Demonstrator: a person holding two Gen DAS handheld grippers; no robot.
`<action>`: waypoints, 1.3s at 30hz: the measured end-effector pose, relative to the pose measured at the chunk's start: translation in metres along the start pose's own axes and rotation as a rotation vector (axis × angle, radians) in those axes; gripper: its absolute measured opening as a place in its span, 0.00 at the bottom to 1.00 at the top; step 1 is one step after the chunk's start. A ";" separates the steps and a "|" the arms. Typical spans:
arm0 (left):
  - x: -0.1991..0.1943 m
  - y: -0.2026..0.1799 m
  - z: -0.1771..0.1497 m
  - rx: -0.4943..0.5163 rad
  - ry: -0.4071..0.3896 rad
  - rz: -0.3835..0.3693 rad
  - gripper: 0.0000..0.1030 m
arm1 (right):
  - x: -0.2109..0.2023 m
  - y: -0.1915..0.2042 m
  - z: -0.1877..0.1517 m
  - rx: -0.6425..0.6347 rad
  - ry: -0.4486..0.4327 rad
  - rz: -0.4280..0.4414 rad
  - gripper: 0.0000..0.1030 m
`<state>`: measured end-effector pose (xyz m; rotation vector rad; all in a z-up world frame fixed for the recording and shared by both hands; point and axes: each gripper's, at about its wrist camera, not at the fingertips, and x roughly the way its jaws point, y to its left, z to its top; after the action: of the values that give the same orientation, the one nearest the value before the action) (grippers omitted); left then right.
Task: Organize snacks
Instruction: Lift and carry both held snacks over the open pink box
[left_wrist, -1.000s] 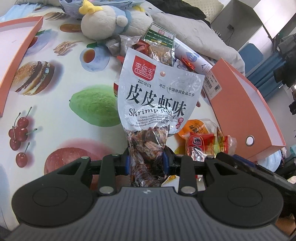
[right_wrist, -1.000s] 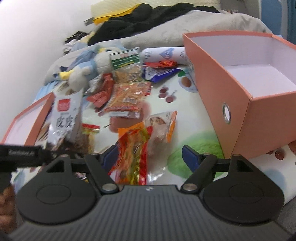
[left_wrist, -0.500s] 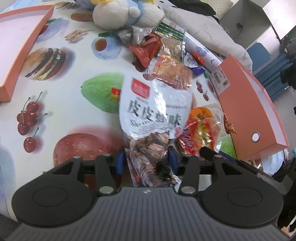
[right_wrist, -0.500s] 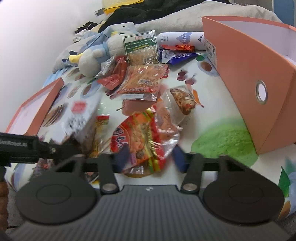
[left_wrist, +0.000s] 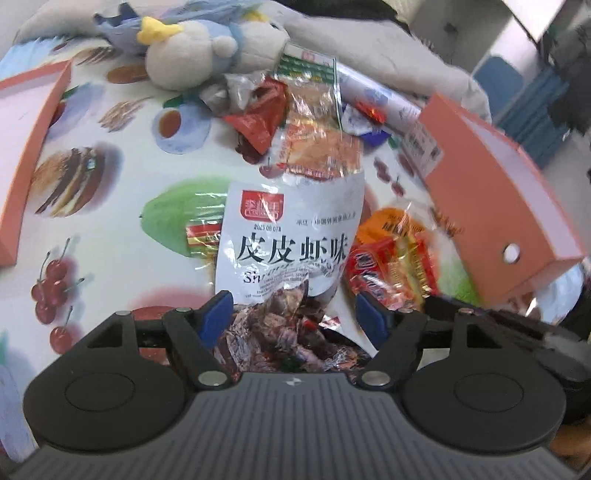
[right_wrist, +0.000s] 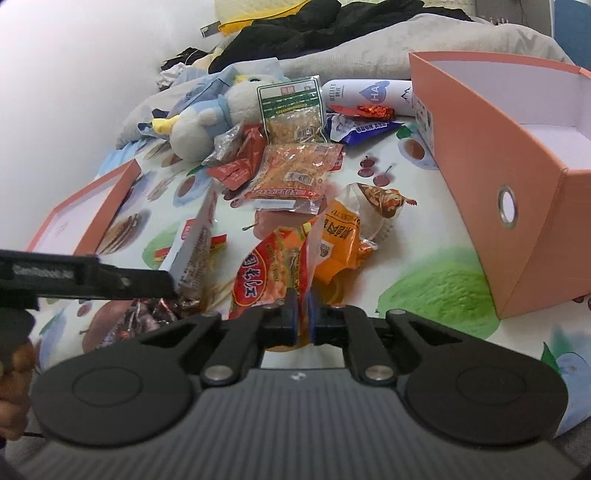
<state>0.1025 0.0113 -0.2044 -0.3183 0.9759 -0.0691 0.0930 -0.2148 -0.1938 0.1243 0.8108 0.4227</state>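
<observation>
My left gripper (left_wrist: 293, 314) is open, its blue pads apart on either side of the silver shrimp-flavour snack bag (left_wrist: 291, 236), which rests between them. The same bag (right_wrist: 194, 247) stands edge-on at the left of the right wrist view. My right gripper (right_wrist: 303, 314) is shut on the lower edge of the red and yellow snack bag (right_wrist: 273, 273), which also shows in the left wrist view (left_wrist: 391, 269). An orange snack bag (right_wrist: 340, 236) lies against it. The open orange storage box (right_wrist: 517, 177) stands to the right.
Further back lie a clear bag of dried snacks (right_wrist: 295, 173), a green-labelled bag (right_wrist: 291, 110), red packets (right_wrist: 240, 162), a blue packet (right_wrist: 362, 129), a white bottle (right_wrist: 365, 92) and a plush bird (right_wrist: 207, 122). The orange box lid (right_wrist: 85, 214) lies at left.
My left gripper has opened and let go of the shrimp bag, which sank lower. My right gripper has closed on the red and yellow bag.
</observation>
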 end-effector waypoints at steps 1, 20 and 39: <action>0.005 -0.002 -0.001 0.018 0.011 0.016 0.74 | 0.000 -0.002 0.000 0.009 0.003 0.002 0.07; -0.017 -0.027 0.029 0.063 -0.060 0.057 0.37 | -0.029 0.006 0.042 -0.014 -0.011 0.045 0.04; -0.070 -0.105 0.114 0.124 -0.203 -0.042 0.37 | -0.098 0.000 0.123 -0.062 -0.217 -0.003 0.04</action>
<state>0.1655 -0.0477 -0.0582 -0.2268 0.7602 -0.1322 0.1222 -0.2487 -0.0430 0.1093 0.5834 0.4227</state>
